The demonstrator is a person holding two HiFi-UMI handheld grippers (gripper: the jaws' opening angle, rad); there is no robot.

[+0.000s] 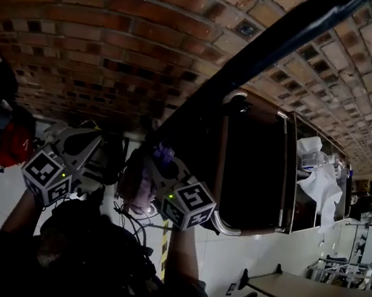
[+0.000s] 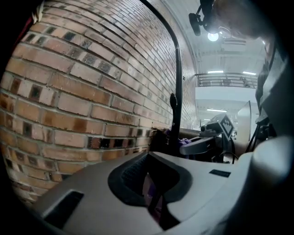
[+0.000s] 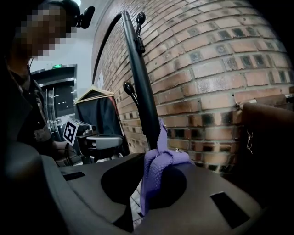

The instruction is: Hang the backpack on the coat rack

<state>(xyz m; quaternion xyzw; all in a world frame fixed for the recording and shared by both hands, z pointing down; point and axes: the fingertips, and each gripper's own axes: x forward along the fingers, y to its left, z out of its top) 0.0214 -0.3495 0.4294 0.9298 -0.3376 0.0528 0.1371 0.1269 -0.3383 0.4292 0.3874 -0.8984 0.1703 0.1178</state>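
Backpack (image 1: 137, 187): purple, soft woven cloth, bunched low between the two grippers, on the near side of the coat rack (image 1: 270, 50) pole. Its strap (image 3: 161, 147) is a mesh-textured purple band, folded over on itself. It rises out of the right gripper (image 3: 143, 183), whose jaws are clamped on it. The strap's top end lies right by the pole; can't tell if it touches. The left gripper (image 2: 149, 181) has its jaws closed too, with a sliver of the same purple cloth pinched in the seam.

Key relation: the pole stands straight beyond the right gripper's jaws, long axis upright. The nearest hook (image 3: 129, 88) sits on the pole above the strap, and a second hook (image 3: 139, 20) is higher, near the top. Judging by that, the strap has to go up and over a hook. The right gripper looks nearer the pole; the left sits off to the side, farther out.

Pole: smooth black tube, curved over at the top. The hooks are short black arms with round knob ends, which should hold a loop.

Behind the pole is a brick wall (image 1: 119, 37), rough, red-brown. Beside the pole stands a dark brown piece of furniture (image 1: 252, 168) with a metal frame.
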